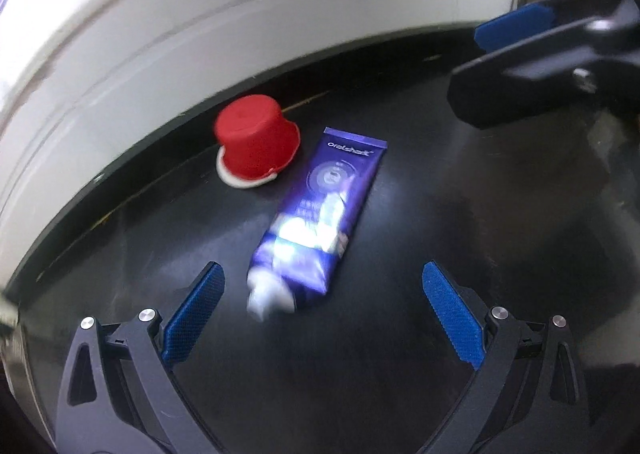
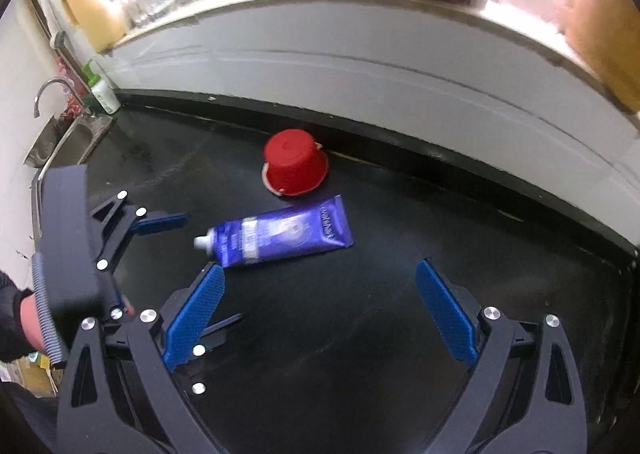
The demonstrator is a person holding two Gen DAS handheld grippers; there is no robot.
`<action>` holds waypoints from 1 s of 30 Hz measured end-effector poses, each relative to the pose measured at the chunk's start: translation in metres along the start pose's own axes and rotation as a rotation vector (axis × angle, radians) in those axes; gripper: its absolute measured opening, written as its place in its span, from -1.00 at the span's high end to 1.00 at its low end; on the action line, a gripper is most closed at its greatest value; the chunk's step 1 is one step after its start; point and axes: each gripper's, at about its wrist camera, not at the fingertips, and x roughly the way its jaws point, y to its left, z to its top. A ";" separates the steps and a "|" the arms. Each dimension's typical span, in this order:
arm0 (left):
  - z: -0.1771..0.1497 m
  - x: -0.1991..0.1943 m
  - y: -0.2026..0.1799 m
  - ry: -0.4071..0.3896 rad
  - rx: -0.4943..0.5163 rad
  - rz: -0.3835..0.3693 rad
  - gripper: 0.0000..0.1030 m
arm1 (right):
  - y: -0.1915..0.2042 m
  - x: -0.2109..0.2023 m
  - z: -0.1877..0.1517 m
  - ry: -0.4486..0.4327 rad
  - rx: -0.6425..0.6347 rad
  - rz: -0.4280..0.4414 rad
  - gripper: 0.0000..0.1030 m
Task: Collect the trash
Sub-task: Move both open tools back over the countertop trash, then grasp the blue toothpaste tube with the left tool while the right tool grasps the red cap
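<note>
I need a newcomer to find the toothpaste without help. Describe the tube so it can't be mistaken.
Start at the black countertop that runs along the white wall. Near the wall sits an upside-down red cup; just in front of it, closer to the camera, lies the toothpaste tube. It is the only flat, shiny purple thing there, with a white cap pointing toward the sink.

One purple toothpaste tube (image 2: 280, 236), one overturned red cup (image 2: 295, 168) at its 12 o'clock, both on one black counter (image 2: 400, 314); one sink (image 2: 68, 142); two hand-held grippers.
</note>
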 end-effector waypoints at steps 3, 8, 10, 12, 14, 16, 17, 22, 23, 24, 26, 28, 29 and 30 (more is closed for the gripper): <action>0.010 0.023 0.007 0.018 0.007 -0.029 -0.87 | -0.011 0.023 0.007 0.035 -0.006 0.000 -0.81; 0.016 0.038 0.016 -0.001 0.001 -0.133 -0.86 | -0.034 0.052 0.016 0.077 0.017 0.020 -0.81; 0.017 0.038 0.017 -0.018 0.014 -0.136 -0.73 | -0.039 0.061 0.017 0.091 0.011 0.033 -0.81; 0.019 0.035 0.017 -0.023 0.016 -0.133 -0.43 | -0.041 0.069 0.019 0.097 0.005 0.047 -0.81; 0.021 0.032 0.017 -0.015 0.022 -0.125 -0.10 | -0.039 0.076 0.024 0.097 -0.005 0.063 -0.81; 0.017 0.029 0.017 0.000 0.020 -0.119 -0.07 | -0.037 0.082 0.031 0.096 -0.018 0.076 -0.81; 0.013 0.028 0.017 0.003 0.017 -0.112 -0.06 | -0.034 0.086 0.035 0.095 -0.030 0.081 -0.81; -0.015 0.012 0.020 0.036 -0.032 -0.089 -0.03 | -0.012 0.102 0.054 0.095 -0.092 0.107 -0.81; -0.022 0.008 0.021 0.040 -0.044 -0.085 -0.03 | -0.007 0.106 0.057 0.095 -0.104 0.107 -0.81; -0.029 0.004 0.022 0.047 -0.064 -0.078 -0.03 | -0.001 0.112 0.061 0.090 -0.117 0.103 -0.81; -0.041 -0.002 0.026 0.062 -0.104 -0.065 -0.03 | 0.009 0.123 0.069 0.080 -0.127 0.098 -0.80; -0.046 -0.005 0.029 0.075 -0.146 -0.048 -0.03 | 0.017 0.130 0.073 0.072 -0.134 0.075 -0.65; -0.049 -0.006 0.032 0.079 -0.165 -0.042 -0.03 | 0.020 0.135 0.075 0.072 -0.135 0.068 -0.43; -0.049 -0.007 0.036 0.081 -0.178 -0.032 -0.03 | 0.024 0.140 0.076 0.078 -0.132 0.060 -0.34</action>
